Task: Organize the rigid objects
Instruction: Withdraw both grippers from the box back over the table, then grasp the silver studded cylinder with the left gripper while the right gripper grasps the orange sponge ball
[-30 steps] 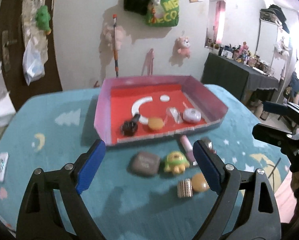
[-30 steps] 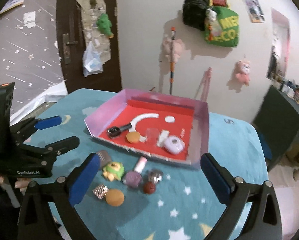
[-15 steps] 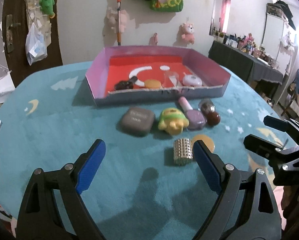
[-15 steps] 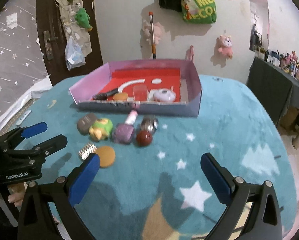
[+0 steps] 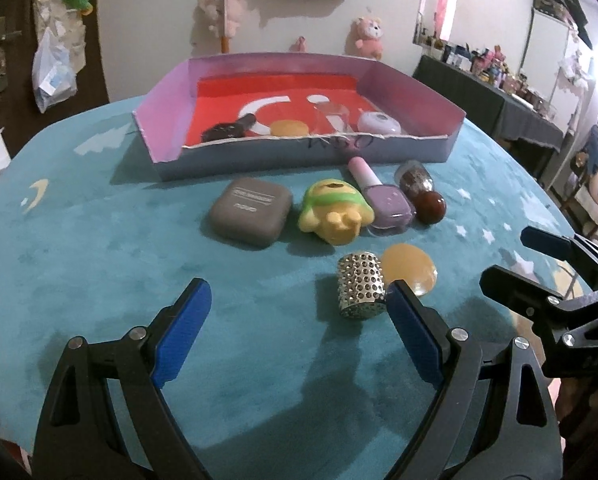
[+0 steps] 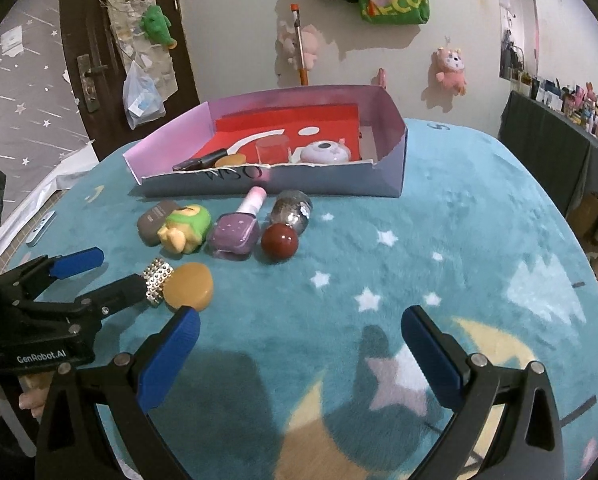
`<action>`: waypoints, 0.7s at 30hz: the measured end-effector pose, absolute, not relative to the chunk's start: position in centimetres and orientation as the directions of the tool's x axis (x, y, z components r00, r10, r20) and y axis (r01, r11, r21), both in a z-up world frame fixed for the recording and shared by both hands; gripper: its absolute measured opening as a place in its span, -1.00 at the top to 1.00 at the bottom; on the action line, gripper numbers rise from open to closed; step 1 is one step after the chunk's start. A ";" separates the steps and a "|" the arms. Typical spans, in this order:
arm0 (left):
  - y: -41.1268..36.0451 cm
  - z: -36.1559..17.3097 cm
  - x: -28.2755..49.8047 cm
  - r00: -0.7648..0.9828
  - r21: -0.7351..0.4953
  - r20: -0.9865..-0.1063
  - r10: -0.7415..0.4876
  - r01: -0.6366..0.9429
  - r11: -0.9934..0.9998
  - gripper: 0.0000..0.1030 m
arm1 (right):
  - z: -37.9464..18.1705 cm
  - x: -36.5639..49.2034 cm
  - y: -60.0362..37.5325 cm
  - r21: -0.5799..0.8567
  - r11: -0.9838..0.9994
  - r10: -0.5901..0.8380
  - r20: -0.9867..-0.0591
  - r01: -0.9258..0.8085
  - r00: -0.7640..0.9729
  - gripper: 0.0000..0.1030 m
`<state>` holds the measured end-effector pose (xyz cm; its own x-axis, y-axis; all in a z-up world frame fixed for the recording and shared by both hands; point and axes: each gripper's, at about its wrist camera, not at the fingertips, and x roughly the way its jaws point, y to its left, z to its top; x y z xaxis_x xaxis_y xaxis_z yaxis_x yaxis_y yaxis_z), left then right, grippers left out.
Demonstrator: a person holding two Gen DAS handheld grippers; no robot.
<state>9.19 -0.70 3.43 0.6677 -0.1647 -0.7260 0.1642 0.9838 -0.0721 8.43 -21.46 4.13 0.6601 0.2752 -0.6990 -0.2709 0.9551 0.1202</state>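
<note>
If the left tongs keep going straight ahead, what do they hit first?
Probably the silver perforated metal cylinder, just off the right finger of the open left tongs; dead centre looks free until the grey rounded square case.

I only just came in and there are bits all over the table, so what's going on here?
A person with a gripper in each hand is sorting small things into the pink box. Neither holds anything: the left gripper hangs open by the studded silver cylinder and orange disc, and the right gripper is open over bare cloth. The grey case, yellow toy, nail polish and red ball lie outside the box.
</note>
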 end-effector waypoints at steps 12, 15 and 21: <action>1.0 2.9 10.6 0.645 -0.028 -0.754 -0.121 0.153 0.988 -0.74 | 4.3 10.0 -21.1 0.143 0.947 0.300 -0.709 -0.286 0.638 -1.00; 1.4 3.5 10.4 0.653 -0.015 -0.745 -0.134 0.185 0.983 -0.74 | 4.2 10.3 -20.2 0.171 0.925 0.353 -0.714 -0.338 0.605 -1.00; 0.9 4.3 10.9 0.645 0.003 -0.740 -0.191 0.287 0.958 -0.73 | 3.7 10.4 -18.4 0.200 0.886 0.422 -0.721 -0.418 0.549 -0.97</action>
<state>10.91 0.93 4.32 0.6453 -0.1909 -0.7397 0.2871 0.9579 0.0033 10.40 -18.36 3.75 0.5491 0.4223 -0.7212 -0.4182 0.8860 0.2003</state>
